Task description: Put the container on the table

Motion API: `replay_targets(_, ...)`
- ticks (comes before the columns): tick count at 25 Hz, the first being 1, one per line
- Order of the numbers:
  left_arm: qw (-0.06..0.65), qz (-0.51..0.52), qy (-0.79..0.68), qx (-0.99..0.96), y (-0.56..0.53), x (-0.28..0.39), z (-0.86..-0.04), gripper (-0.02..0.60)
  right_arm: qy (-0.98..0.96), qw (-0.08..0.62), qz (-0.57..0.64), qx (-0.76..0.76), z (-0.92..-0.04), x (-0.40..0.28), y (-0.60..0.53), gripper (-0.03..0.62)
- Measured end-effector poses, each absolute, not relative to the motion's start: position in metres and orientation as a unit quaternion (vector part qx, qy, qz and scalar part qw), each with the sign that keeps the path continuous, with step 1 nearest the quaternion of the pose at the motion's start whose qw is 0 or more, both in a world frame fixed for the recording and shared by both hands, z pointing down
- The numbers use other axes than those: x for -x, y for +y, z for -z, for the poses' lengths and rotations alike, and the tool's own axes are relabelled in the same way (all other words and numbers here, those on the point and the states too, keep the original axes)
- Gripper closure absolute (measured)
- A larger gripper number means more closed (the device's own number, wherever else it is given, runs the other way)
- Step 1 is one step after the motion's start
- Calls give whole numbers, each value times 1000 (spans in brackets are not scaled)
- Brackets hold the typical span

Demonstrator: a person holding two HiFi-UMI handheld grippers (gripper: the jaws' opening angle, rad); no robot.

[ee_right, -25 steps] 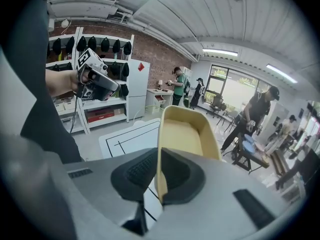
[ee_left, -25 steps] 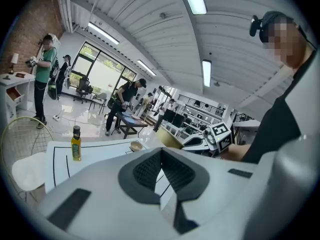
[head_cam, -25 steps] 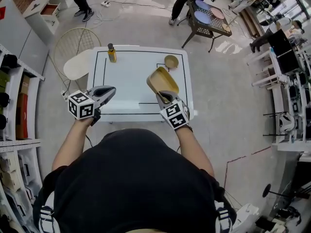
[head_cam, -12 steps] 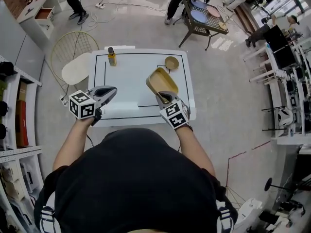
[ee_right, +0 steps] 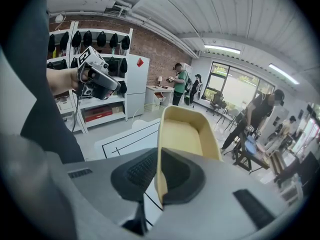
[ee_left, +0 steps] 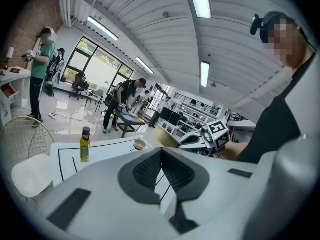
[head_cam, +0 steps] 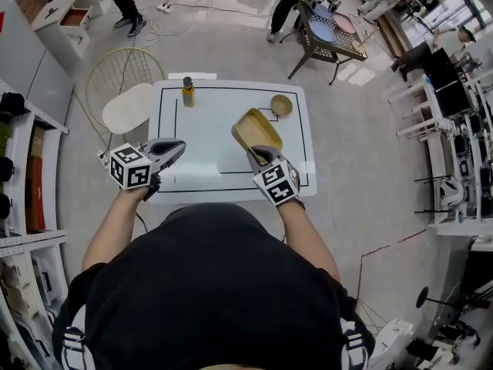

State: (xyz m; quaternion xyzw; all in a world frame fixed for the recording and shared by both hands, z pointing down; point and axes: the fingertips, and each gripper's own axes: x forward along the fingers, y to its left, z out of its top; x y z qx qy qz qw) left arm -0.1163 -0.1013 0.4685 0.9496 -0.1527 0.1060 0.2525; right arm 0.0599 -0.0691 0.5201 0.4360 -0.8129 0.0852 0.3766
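Head view, and the right gripper (head_cam: 259, 155) sits at centre frame with its jaws pinched on the near wall of the tan container (head_cam: 258, 128). The container juts out from the claw toward the top of the frame, and its long axis runs along the line the gripper points. It is off the surface and tipped, with its hollow open to the camera.

The right gripper view confirms the grip: one pad is inside the wall, one is outside, and the rim rises between them. The white table (head_cam: 206, 126) lies right under and ahead of the load, and its black-lined rectangle spreads across the middle of the picture.

That's the relation that counts, I'd say: the way to the tabletop is down and slightly forward, with bare table beneath. The yellow bottle (head_cam: 188, 92) at upper left and the small bowl (head_cam: 281, 105) at upper right both stand well apart from that spot.

The left gripper (head_cam: 174, 146) hovers at the table's near-left edge with its jaws pressed together on nothing, so the setting-down looks like the right hand's job.
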Motion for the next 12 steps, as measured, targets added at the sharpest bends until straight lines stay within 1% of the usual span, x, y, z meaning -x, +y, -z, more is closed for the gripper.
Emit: replay_targets(12, 251, -98, -165, -949, -98, 151, -472, 574, -816, 386, -75, -424, -520, -27, -71, 574)
